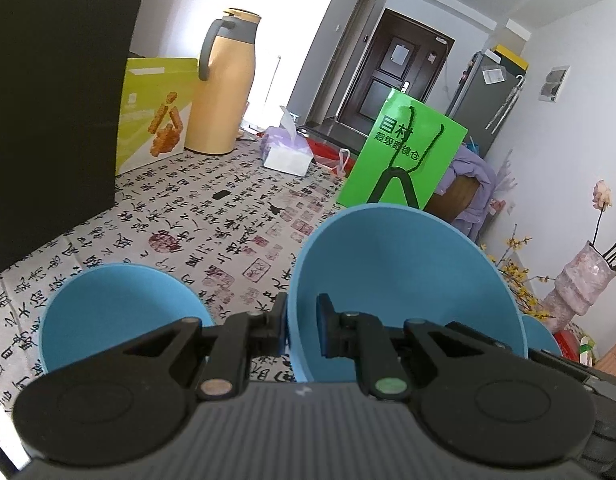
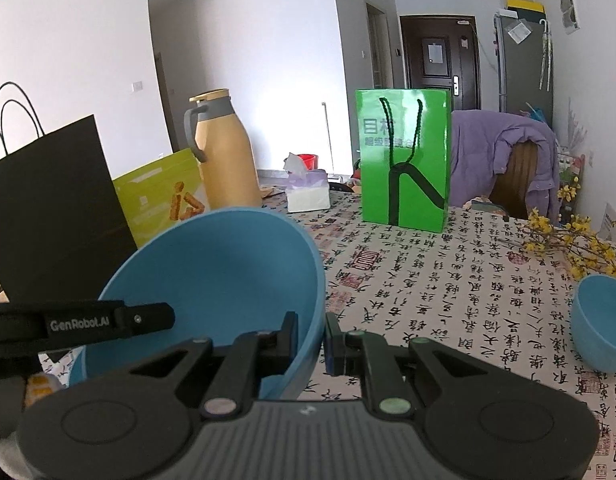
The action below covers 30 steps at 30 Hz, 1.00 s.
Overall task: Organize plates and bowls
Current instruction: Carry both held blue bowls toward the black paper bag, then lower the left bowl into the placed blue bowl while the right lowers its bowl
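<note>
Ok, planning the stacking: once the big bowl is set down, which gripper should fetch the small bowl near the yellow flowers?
Probably the right gripper: it clamps the big bowl by the rim nearest the small bowl; the left gripper holds the opposite rim.

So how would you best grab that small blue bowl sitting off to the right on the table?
Probably by the rim. The small bowl sits upright and open-topped on the tablecloth, so one finger could go inside and one outside its thin wall, coming from above on the near side. The flower twigs behind it crowd the far side.
</note>
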Available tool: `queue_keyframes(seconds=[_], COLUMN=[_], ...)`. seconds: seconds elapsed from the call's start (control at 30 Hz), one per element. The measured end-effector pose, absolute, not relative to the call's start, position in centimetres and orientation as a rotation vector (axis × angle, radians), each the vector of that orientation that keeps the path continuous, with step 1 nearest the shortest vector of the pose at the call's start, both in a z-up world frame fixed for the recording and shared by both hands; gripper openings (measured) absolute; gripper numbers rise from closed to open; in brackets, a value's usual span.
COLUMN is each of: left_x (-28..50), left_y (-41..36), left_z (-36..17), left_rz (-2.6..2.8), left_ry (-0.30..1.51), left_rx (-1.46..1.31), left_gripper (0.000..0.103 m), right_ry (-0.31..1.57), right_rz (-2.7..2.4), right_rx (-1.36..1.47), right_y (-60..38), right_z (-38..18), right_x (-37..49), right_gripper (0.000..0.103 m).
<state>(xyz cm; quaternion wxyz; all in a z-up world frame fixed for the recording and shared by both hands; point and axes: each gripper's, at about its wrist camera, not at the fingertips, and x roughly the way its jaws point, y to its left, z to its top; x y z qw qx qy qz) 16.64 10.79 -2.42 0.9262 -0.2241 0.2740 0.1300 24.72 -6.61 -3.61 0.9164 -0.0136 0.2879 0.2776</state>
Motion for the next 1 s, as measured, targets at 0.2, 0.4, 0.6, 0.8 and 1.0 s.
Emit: queue_keyframes(seconds=[0.2, 0.4, 0.6, 0.8, 1.0], left_x=[15.9, 15.2, 14.4, 13.5, 13.0], left_y=[11.9, 13.0, 13.9, 14.9, 16.2], left_z=[-2.3, -2.1, -2.1, -2.1, -2.3], left_rz=[0.277, 0.287, 0.297, 0.313, 0.331], left_ry=[0.552, 0.542, 0.532, 0.517, 0.510], left_rx=[-0.466, -0.476, -0.484, -0.493, -0.508], left_gripper=[0.014, 0.014, 0.014, 0.014, 0.014], right_ry=[0.590, 0.587, 0.582, 0.582, 0.586], right_rz=[0.585, 0.598, 0.610, 0.628, 0.644], right_rx=[-0.031, -0.037, -0.042, -0.048, -0.051], right_y=[-5.4, -4.2, -3.2, -2.1, -0.8], right_z=[-3.5, -3.5, -3.4, -3.4, -3.7], right_x=[24.2, 23.7, 23.2, 22.8, 22.5], right_gripper=[0.013, 0.013, 0.013, 0.013, 0.013])
